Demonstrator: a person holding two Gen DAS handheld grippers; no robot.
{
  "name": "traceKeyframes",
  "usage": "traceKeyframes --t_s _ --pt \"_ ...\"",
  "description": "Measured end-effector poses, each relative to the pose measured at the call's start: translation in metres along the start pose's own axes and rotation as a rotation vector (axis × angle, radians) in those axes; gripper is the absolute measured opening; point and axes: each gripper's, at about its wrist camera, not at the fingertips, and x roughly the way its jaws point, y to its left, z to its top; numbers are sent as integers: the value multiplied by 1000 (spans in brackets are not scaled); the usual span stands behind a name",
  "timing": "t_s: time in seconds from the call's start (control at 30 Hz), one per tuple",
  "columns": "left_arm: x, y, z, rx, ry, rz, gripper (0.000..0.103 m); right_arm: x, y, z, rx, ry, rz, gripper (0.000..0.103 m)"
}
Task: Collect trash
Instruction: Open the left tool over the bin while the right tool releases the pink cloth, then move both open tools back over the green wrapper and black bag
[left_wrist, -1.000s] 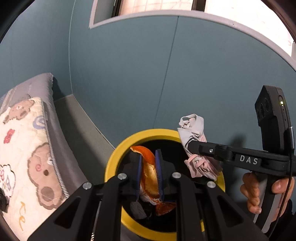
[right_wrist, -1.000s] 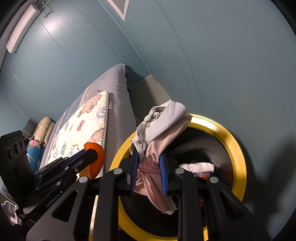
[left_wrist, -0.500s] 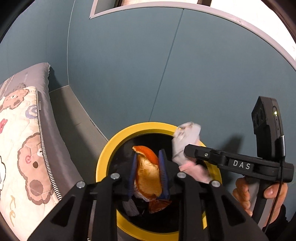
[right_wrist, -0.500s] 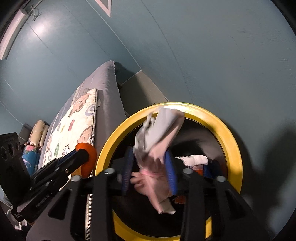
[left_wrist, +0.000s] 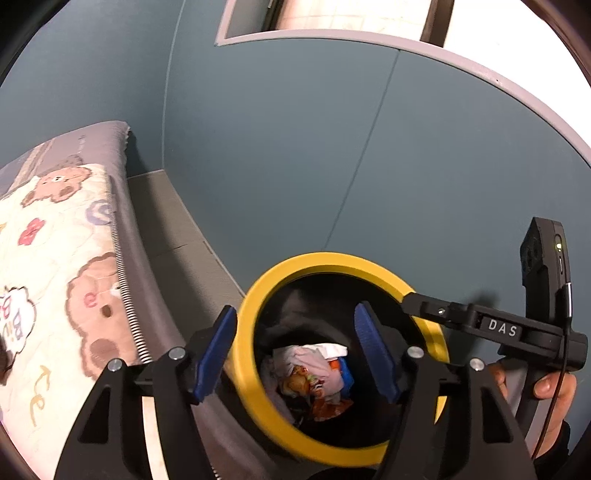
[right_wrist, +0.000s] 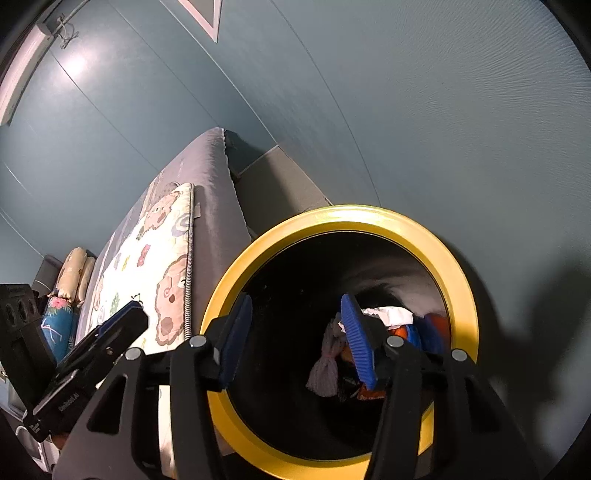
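down inside the round black bin with the yellow rim (left_wrist: 258, 402) (right_wrist: 463, 291) lies the trash, one loose heap (left_wrist: 314, 373) (right_wrist: 391, 325) at the bottom. counted in that heap: one crumpled pink-and-white cloth (left_wrist: 314, 363), one orange peel piece (left_wrist: 295, 384), one white crumpled tissue (right_wrist: 389, 314), one grey knotted rag (right_wrist: 325, 369) and some blue and orange scraps too jumbled to count.

two grippers hang over the bin mouth. the left gripper (left_wrist: 295, 350) has its two blue ribbed pads (left_wrist: 216, 354) spread wide, one outside the yellow rim toward the bed and one over the opening, with nothing between them. the right gripper (right_wrist: 297, 336) likewise stands wide apart and holds nothing, both its pads (right_wrist: 356, 336) over the dark opening. in the left view the right gripper's black body marked "das" (left_wrist: 495, 326) reaches over the far side of the rim, held by one bare hand (left_wrist: 546, 391).

beside the bin, touching or nearly touching its rim, is one grey mattress (left_wrist: 147, 280) (right_wrist: 214, 192) with one cream quilt printed with bears (left_wrist: 48, 258) (right_wrist: 147, 258). at the mattress end farthest from the bin lie one beige bolster (right_wrist: 75, 269) and one blue flowered cushion (right_wrist: 59, 325).

behind the bin rise blue-grey wall panels (left_wrist: 295, 147) (right_wrist: 406, 110), with a strip of grey floor (left_wrist: 177, 229) between mattress and wall, and one pale-framed window (left_wrist: 332, 18) high above.
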Motion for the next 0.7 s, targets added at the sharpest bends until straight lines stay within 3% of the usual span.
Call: traceKeyframes --t_s 0.37,0.57,0.7 --pt "-66 45 -17 -72 -63 114 73 -15 51 -13 -60 0 56 55" --pt "-109 73 -25 -113 -127 183 80 -29 99 -18 -127 -11 117 67" --pt "-137 89 -33 -140 -158 233 83 -34 135 -22 -181 -10 153 68"
